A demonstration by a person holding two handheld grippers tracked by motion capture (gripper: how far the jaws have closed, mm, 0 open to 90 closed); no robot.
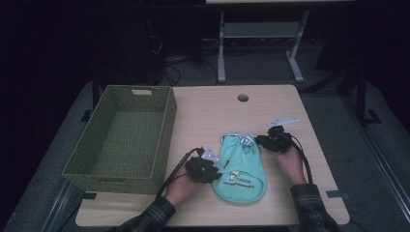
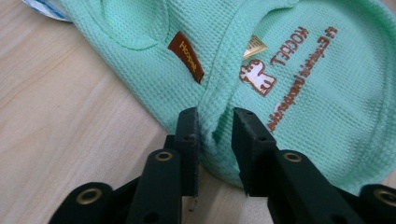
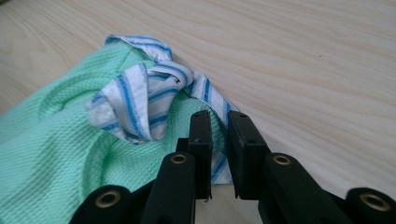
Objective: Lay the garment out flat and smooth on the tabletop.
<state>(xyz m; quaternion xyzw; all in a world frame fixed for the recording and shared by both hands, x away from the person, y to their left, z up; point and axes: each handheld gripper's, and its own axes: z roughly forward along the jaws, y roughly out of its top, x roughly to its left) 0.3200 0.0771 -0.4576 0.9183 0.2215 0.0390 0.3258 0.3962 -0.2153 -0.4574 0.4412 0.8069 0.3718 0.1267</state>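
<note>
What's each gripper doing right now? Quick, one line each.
Left gripper: jaws around a raised fold of the green bib, pinching it.
Right gripper: jaws nearly shut on the bib's striped edge.

Mint-green waffle-knit bibs (image 1: pixel 240 171): one is counted, lying flat on the table.
Blue-and-white striped ties (image 3: pixel 140 100): one knotted bundle is counted at the bib's neck end.
Brown fabric labels (image 2: pixel 186 57): one is seen sewn on the bib.
Green woven baskets (image 1: pixel 123 137): one is counted.
Grippers: two are counted, left gripper (image 1: pixel 203 169) and right gripper (image 1: pixel 274 139).
Wooden tables (image 1: pixel 270 108): one is counted.
</note>
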